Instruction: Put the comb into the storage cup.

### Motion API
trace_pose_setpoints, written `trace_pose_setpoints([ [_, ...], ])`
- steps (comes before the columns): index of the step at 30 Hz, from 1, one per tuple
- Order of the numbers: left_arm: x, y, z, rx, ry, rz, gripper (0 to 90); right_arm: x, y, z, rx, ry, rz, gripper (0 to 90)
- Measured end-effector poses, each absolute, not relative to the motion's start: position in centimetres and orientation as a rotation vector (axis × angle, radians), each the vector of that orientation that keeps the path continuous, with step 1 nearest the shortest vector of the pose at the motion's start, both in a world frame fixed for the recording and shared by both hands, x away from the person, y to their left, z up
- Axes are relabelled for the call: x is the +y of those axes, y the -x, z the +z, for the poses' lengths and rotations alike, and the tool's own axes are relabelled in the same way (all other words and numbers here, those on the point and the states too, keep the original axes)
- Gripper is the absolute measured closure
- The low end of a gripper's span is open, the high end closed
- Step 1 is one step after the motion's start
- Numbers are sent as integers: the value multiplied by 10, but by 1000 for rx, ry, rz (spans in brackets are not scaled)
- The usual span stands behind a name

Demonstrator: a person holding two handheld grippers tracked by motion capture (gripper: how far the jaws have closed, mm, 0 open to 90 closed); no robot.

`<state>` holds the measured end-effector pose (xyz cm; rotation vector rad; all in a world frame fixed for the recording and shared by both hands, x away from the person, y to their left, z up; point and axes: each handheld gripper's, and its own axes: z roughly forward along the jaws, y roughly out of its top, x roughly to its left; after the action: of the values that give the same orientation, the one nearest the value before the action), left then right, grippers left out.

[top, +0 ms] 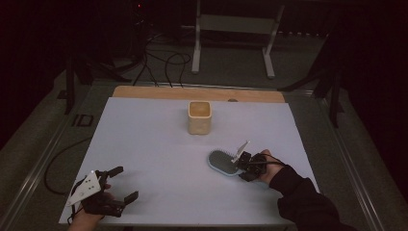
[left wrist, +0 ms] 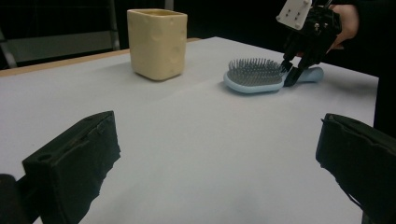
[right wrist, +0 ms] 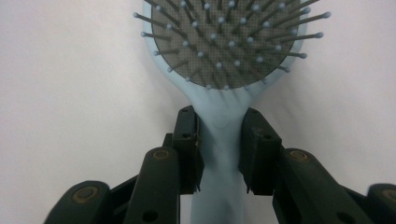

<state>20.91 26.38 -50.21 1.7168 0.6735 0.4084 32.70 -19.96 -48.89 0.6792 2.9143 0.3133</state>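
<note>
One right gripper (right wrist: pixel 219 149) clamped on hairbrush (right wrist: pixel 224 56) handle, bristles up

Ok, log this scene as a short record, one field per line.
surface: white sheet on a table
brush: light blue hairbrush, bristles up, lying flat right of centre
cup: cream square cup, upright, beyond the brush and apart from it
right gripper: fingers closed on the brush handle, just below the head
left gripper: open, nothing between its fingers, resting at the near left corner
brush lifted: no, it lies on the sheet
</note>
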Motion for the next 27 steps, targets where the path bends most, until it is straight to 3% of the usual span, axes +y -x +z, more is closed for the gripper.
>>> trace_pose_setpoints([
  [27,264,-211,-504,690,-1736,414,0,-179,-321,-454,2830,-681,725,704],
])
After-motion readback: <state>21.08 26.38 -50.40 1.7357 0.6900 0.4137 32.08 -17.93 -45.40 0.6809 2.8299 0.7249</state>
